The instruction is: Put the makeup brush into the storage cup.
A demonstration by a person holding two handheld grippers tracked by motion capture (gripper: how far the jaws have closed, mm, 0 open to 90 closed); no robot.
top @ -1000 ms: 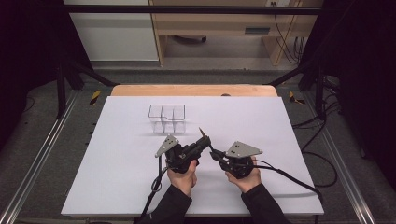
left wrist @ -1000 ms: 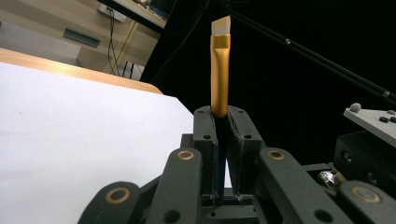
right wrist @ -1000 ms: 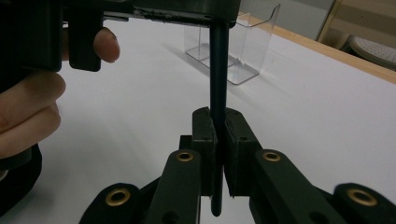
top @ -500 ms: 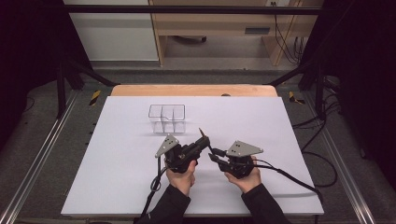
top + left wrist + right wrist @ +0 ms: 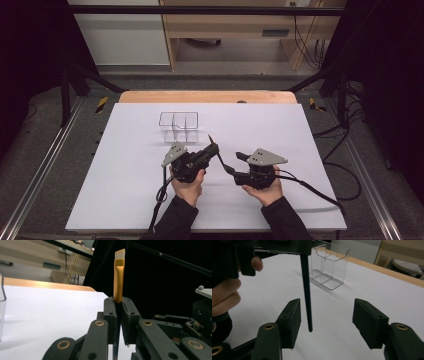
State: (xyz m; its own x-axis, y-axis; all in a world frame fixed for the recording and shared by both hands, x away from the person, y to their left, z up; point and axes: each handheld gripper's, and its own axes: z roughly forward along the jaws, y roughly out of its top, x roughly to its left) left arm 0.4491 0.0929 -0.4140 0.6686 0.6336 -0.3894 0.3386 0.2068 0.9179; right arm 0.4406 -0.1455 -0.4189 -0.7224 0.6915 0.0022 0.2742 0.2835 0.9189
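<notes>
Glossy gold metal ferrule [image 5: 119, 277], clear plastic organizer [image 5: 179, 127]

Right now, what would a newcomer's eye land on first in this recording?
A paintbrush with a gold ferrule stands clamped in the left gripper, bristles up, just right of the middle of the white table. The right gripper has just been opening; its jaws stand apart around the brush's dark handle tip without pressing it. Farther back stands a clear plastic organizer with compartments.

This looks like a lab set up for recording. At the centre a white table [image 5: 125, 200] stands inside a metal frame [image 5: 45, 170], black curtains [image 5: 30, 45] hang at both sides, and cables [image 5: 345, 145] trail across the grey floor at the right.
</notes>
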